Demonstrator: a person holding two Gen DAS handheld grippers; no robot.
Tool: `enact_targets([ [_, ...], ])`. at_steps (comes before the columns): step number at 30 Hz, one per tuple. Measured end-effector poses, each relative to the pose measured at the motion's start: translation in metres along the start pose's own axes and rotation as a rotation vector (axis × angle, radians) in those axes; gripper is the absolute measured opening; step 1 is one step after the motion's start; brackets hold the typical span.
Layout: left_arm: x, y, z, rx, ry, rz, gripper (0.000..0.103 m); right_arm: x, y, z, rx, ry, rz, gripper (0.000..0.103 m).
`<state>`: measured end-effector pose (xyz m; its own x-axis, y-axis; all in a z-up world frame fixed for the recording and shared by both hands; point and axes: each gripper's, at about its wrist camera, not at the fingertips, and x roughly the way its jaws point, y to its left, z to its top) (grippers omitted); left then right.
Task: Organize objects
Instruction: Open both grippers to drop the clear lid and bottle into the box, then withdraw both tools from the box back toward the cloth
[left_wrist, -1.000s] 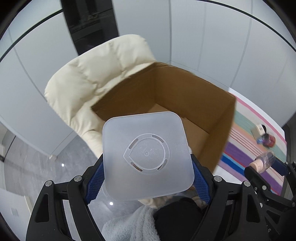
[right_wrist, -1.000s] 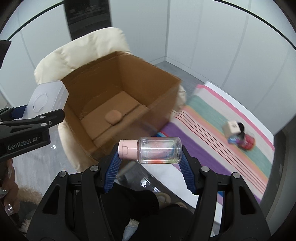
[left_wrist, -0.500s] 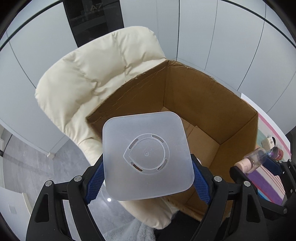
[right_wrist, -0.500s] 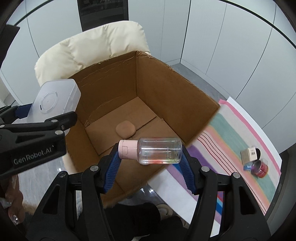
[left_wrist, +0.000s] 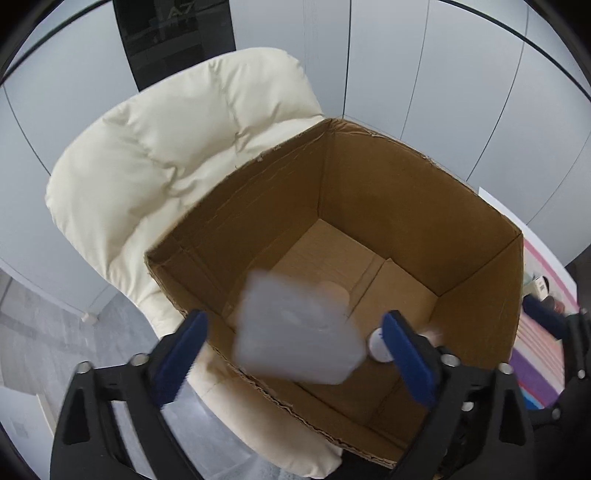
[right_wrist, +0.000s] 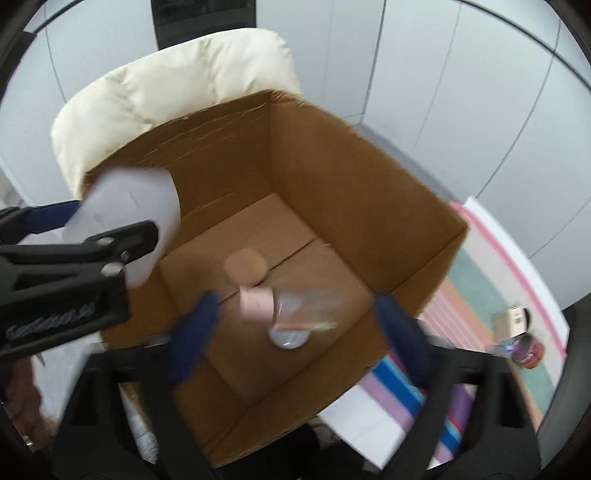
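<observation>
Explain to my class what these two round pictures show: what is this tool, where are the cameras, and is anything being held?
There is no robot here. A person holds a tool with two blue-padded jaws in each hand, and a wide-angle camera on each tool looks forward along its jaws. One picture comes from the left gripper, the other from the right gripper. Both look down into an open cardboard box resting on a cream cushioned chair. Both pairs of jaws have just been opening and now stand wide. Between the left ones is a blurred cloudy plastic container, and between the right ones a clear bottle with a pink cap. Neither is gripped. A striped mat lies beside the box.
</observation>
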<state>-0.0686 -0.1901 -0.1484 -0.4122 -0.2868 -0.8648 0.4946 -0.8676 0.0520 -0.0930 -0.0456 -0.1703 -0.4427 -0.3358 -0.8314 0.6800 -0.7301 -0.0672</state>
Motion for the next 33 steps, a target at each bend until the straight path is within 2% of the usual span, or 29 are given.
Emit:
enact_targets([
  [2,-0.003,-0.002,-0.001,0.008,-0.013,0.016,0.099,-0.001,-0.002,0.000,0.006,-0.006,0.009,0.103],
  [7,-0.004,0.000,-0.004,-0.006,-0.002,-0.013,0.099,0.000,-0.004,-0.001,0.020,0.008,0.006,0.103],
  [19,-0.018,-0.001,-0.010,-0.003,-0.003,0.009,0.099,-0.011,-0.016,-0.013,0.065,0.022,0.006,0.103],
  [24,-0.033,0.000,-0.017,-0.016,-0.009,-0.004,0.099,-0.024,-0.023,-0.021,0.084,0.017,0.004,0.103],
  [33,-0.065,0.003,-0.045,-0.005,-0.024,0.017,0.099,-0.058,-0.026,-0.039,0.103,-0.001,-0.001,0.103],
])
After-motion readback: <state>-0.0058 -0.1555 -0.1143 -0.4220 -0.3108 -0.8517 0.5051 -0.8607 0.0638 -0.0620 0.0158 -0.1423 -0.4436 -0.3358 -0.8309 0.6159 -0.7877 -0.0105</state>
